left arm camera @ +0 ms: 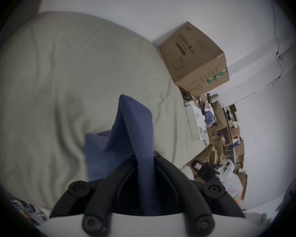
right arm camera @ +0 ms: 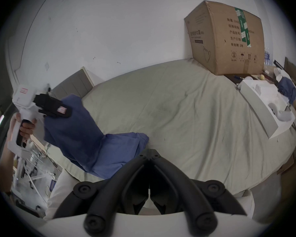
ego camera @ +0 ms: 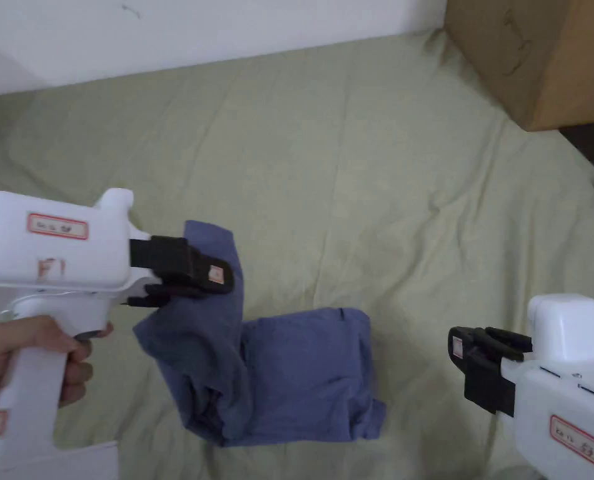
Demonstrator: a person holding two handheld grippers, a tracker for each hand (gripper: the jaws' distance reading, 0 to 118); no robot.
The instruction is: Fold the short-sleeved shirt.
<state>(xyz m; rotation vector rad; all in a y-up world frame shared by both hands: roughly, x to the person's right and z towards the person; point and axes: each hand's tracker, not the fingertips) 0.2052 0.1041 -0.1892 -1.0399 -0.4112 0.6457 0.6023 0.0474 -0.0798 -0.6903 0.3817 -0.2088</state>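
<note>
- Two tongs show in the head view: the left tongs [ego camera: 217,278], held in a hand [ego camera: 24,356], are clenched on a raised flap of the blue shirt [ego camera: 289,381], while the right tongs [ego camera: 461,356] hang well apart from the cloth, to its right, gripping nothing. The rest of the shirt lies bunched and partly folded on the bed [ego camera: 364,187] (pale green sheet, creased). A cardboard box [ego camera: 539,56] stands at the bed's far right corner.
- In the left gripper view, the left tongs [left arm camera: 143,157] have both jaws pressed on a fold of the shirt [left arm camera: 132,129], which rises in a peak between them and runs down to the bed [left arm camera: 58,78]. The cardboard box [left arm camera: 195,56] sits by the wall, and the right tongs [left arm camera: 197,166] appear farther off at lower right.
- In the right gripper view, the right tongs [right arm camera: 149,152] are closed, tips meeting, with no cloth between them, just beside the lying part of the shirt [right arm camera: 113,151]. Farther left, the left tongs [right arm camera: 63,111] pinch the lifted flap, the hand [right arm camera: 22,127] around their handle. The cardboard box [right arm camera: 225,40] stands on the bed [right arm camera: 195,112], near a white tray [right arm camera: 263,117] at the right edge.
</note>
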